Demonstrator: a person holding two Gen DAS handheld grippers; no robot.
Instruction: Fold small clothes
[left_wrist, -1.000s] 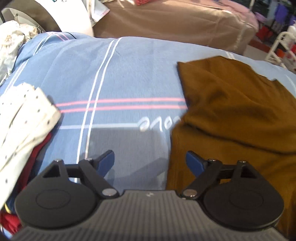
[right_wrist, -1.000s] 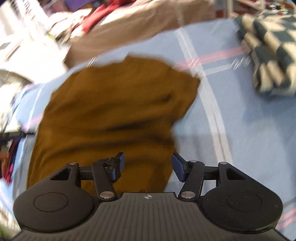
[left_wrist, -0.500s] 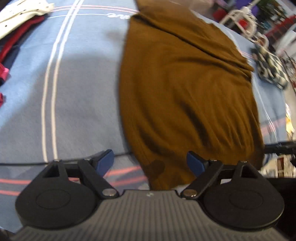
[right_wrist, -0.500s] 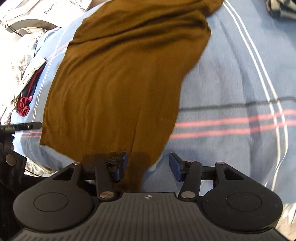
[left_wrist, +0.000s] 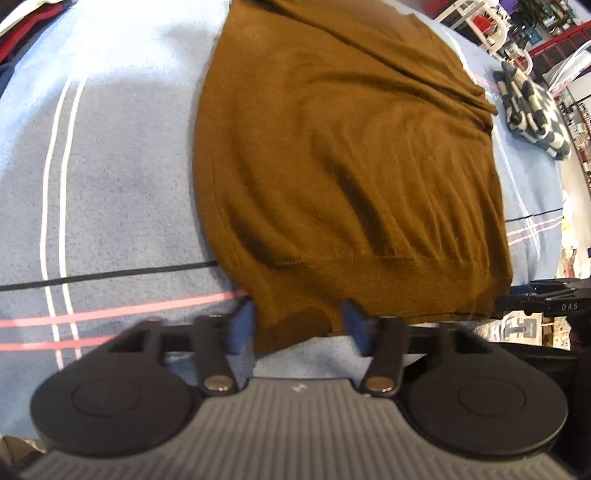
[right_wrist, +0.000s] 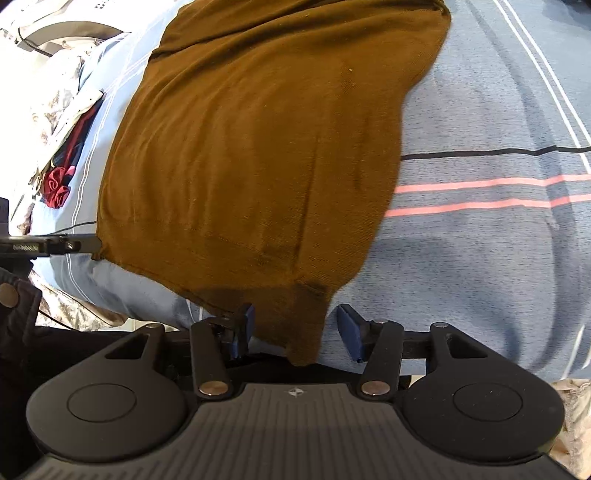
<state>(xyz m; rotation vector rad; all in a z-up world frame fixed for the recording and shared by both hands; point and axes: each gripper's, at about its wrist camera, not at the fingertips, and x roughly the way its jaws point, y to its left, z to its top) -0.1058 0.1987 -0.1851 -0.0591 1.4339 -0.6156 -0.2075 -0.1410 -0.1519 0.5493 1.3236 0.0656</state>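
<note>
Left wrist view: left gripper (left_wrist: 299, 325) closing around brown garment (left_wrist: 347, 147) hem corner
Right gripper (right_wrist: 293, 328) closing, still unclenched, opposite hem corner between jaws

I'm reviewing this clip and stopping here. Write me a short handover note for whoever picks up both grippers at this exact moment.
Left gripper: jaws closing, the near left hem corner of the brown sweater between them; pads not yet pressing on it.
Right gripper: jaws closing slowly, still wide, around the near right hem corner; no grip yet.
Sweater: spread flat on the blue striped blanket, hem at the near edge. Checked garment lies beyond it on the right, a pile of clothes on the left.
Done: both grippers placed at the hem corners.
Left: close on both corners, fold the hem up.
</note>
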